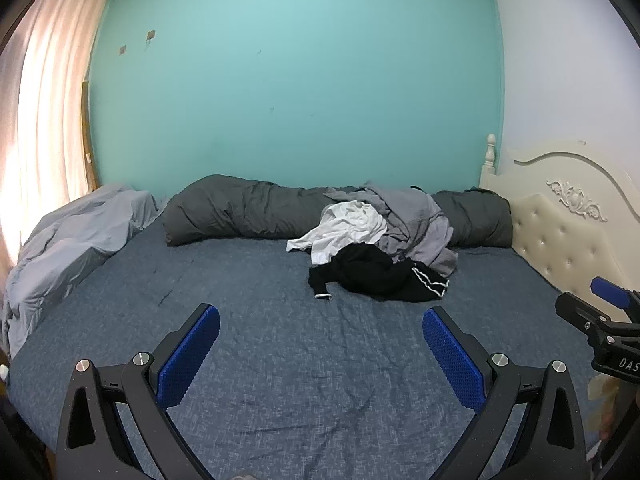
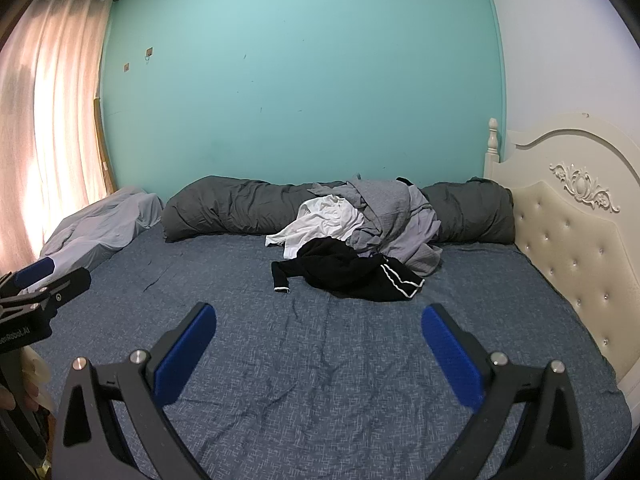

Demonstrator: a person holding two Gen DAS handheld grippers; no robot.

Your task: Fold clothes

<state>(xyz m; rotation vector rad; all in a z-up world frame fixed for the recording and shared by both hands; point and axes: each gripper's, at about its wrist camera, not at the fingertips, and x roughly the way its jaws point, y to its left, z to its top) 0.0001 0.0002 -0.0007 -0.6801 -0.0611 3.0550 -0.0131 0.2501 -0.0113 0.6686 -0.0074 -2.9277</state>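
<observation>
A heap of clothes point(image 1: 376, 248) lies at the far side of the bed point(image 1: 280, 360), against a long dark pillow point(image 1: 240, 212). A black top point(image 1: 372, 272) sits nearest, one sleeve pointing left; white and, seemingly, grey pieces lie behind it. Both the left gripper point(image 1: 320, 344) and the right gripper point(image 2: 316, 340) hover spread wide, holding nothing.

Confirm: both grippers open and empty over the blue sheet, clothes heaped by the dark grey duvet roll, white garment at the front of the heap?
Not quite. The black garment is at the front; the white garment lies behind it, as the left wrist view shows. The rest holds: left gripper and right gripper open and empty.
</observation>
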